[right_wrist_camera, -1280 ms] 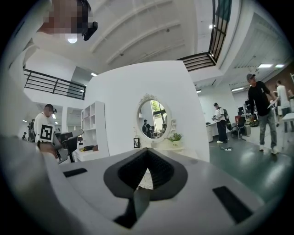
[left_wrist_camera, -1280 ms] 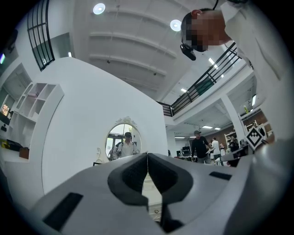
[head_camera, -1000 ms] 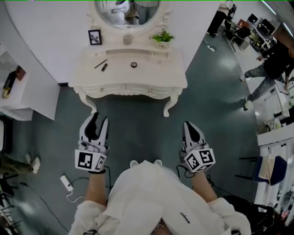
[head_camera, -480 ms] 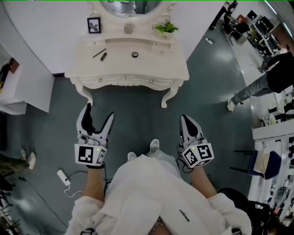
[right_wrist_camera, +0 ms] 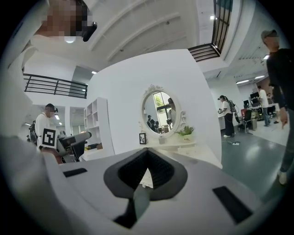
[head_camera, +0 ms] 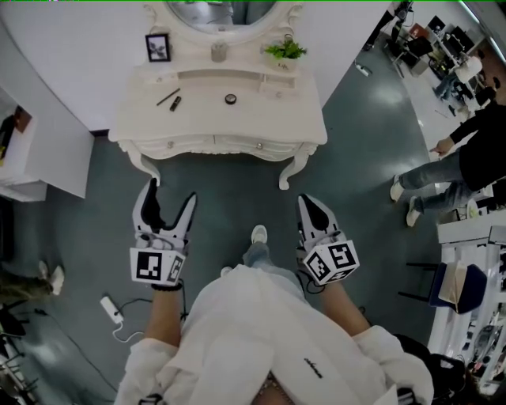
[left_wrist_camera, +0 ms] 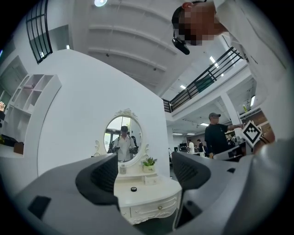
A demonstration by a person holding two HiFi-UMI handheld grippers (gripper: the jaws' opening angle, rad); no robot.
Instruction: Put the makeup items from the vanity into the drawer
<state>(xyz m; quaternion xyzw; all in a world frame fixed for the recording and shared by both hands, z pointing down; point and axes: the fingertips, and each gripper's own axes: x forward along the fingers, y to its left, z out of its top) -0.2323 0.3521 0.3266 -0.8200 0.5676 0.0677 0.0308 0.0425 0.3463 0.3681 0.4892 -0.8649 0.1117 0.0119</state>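
The white vanity (head_camera: 269,119) stands ahead of me, its drawer front (head_camera: 213,145) closed. On its top lie a thin pencil-like stick (head_camera: 168,96), a small dark tube (head_camera: 175,103) and a round dark compact (head_camera: 230,99). My left gripper (head_camera: 170,194) hovers over the floor short of the vanity's left leg; its jaws have just been opening and stand wide with nothing between them. The left gripper view frames the compact (left_wrist_camera: 133,189) on the vanity (left_wrist_camera: 151,195) between the open fingers (left_wrist_camera: 98,176). My right gripper (head_camera: 310,202) is shut and empty, short of the right leg; its closed jaws block most of the vanity (right_wrist_camera: 193,148).
A picture frame (head_camera: 157,47), a small cup (head_camera: 218,52) and a potted plant (head_camera: 285,50) stand at the vanity's back under an oval mirror (head_camera: 221,11). A white shelf unit (head_camera: 47,162) is at left, a power strip (head_camera: 111,309) lies on the floor, and a person (head_camera: 466,162) walks at right.
The left gripper's jaws went from nearly closed to wide apart. I stepped toward the vanity; a foot now shows between the grippers, and the right gripper shifted forward and left.
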